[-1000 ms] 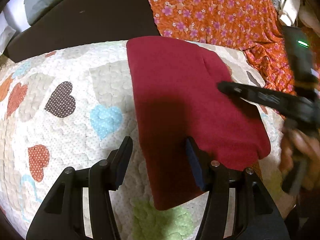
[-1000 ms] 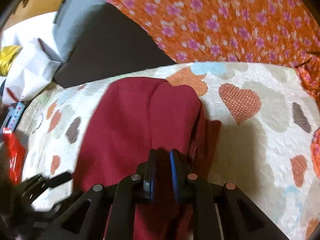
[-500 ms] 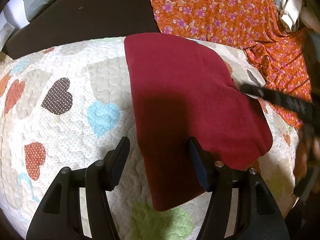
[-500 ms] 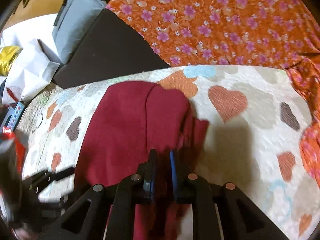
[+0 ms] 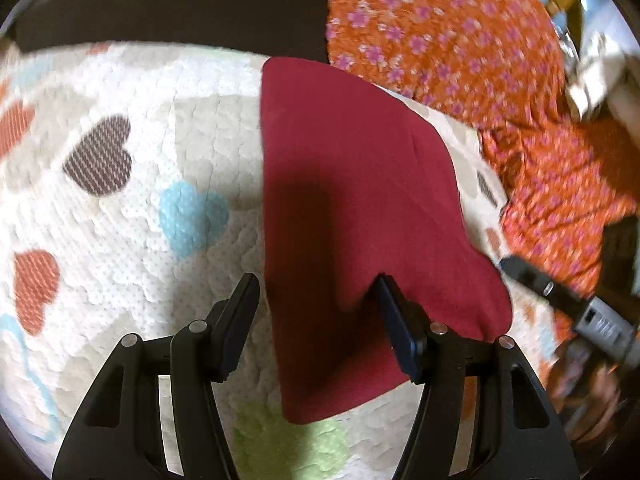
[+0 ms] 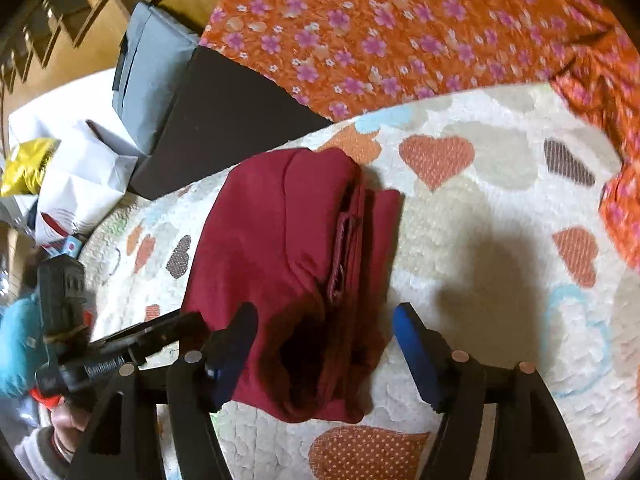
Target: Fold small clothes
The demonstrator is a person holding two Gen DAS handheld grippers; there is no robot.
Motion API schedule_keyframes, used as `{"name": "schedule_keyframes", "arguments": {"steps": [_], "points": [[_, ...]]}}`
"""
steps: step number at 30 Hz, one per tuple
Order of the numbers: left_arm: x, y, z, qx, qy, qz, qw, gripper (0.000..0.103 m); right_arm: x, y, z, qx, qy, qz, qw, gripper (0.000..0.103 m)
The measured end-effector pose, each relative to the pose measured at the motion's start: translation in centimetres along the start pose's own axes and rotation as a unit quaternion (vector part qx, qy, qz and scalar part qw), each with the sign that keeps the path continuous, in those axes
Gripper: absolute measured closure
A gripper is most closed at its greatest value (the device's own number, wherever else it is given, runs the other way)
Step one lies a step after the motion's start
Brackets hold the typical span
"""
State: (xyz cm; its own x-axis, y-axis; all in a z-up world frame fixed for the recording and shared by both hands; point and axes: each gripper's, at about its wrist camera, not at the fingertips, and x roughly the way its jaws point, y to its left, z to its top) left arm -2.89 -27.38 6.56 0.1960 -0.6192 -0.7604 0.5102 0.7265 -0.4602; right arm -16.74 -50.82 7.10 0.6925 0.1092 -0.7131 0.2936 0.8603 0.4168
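A dark red garment (image 5: 352,216) lies folded on a white quilt with coloured hearts (image 5: 132,200). In the right wrist view the red garment (image 6: 280,264) shows stacked folded layers along its right edge. My left gripper (image 5: 316,300) is open, its jaws either side of the garment's near left edge, just above the cloth. My right gripper (image 6: 324,332) is open and empty over the garment's near end. The right gripper also shows at the right edge of the left wrist view (image 5: 560,300). The left gripper shows at the left in the right wrist view (image 6: 152,332).
An orange flowered cloth (image 6: 400,40) lies beyond the quilt. A dark board (image 6: 224,112), a grey cushion (image 6: 148,76) and white bags (image 6: 76,176) sit at the far left. The heart quilt (image 6: 500,240) stretches to the right of the garment.
My right gripper has opened and let go of the garment's folded edge, then pulled back towards me. The fold now lies flat on the garment. My left gripper stayed open and shifted slightly.
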Motion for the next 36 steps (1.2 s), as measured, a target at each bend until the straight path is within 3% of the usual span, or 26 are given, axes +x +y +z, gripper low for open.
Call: {"name": "schedule_keyframes", "arguments": {"steps": [6, 12, 18, 23, 25, 28, 30, 33, 36], "points": [[0.0, 1.9, 1.0, -0.059, -0.011, -0.041, 0.9974, 0.024, 2.2, -2.1, -0.1, 0.042, -0.002, 0.039, 0.998, 0.024], [1.6, 3.1, 1.6, -0.093, -0.001, -0.082, 0.9923, 0.022, 4.7, -2.9, 0.3, 0.064, 0.012, 0.067, 0.996, 0.022], [3.0, 2.6, 1.8, -0.071, -0.004, -0.095, 0.9929, 0.018, 7.4, -3.7, 0.1, 0.093, 0.034, 0.104, 0.990, 0.017], [3.7, 1.9, 1.5, -0.045, -0.020, -0.090, 0.9947, 0.018, 7.9, -3.4, 0.0, 0.075, 0.017, 0.110, 0.991, 0.014], [3.7, 1.3, 1.4, -0.028, -0.020, -0.098, 0.9945, 0.032, 7.7, -2.8, -0.2, 0.061, 0.010, 0.111, 0.992, 0.029], [3.1, 0.6, 1.3, -0.008, -0.024, -0.091, 0.9955, 0.042, 6.9, -1.4, -0.4, 0.025, -0.002, 0.088, 0.996, 0.042], [2.2, 0.3, 1.2, -0.001, -0.025, -0.088, 0.9958, 0.045, 6.2, -0.4, -0.5, 0.005, -0.008, 0.074, 0.997, 0.046], [-0.5, -0.2, 0.7, 0.012, -0.039, -0.082, 0.9958, 0.045, 4.7, 1.1, -0.9, -0.007, -0.010, 0.085, 0.996, 0.048], [-3.7, -0.2, -0.3, 0.014, -0.040, -0.081, 0.9958, 0.045, 3.3, 3.5, -2.2, -0.016, 0.013, 0.085, 0.996, 0.049]]}}
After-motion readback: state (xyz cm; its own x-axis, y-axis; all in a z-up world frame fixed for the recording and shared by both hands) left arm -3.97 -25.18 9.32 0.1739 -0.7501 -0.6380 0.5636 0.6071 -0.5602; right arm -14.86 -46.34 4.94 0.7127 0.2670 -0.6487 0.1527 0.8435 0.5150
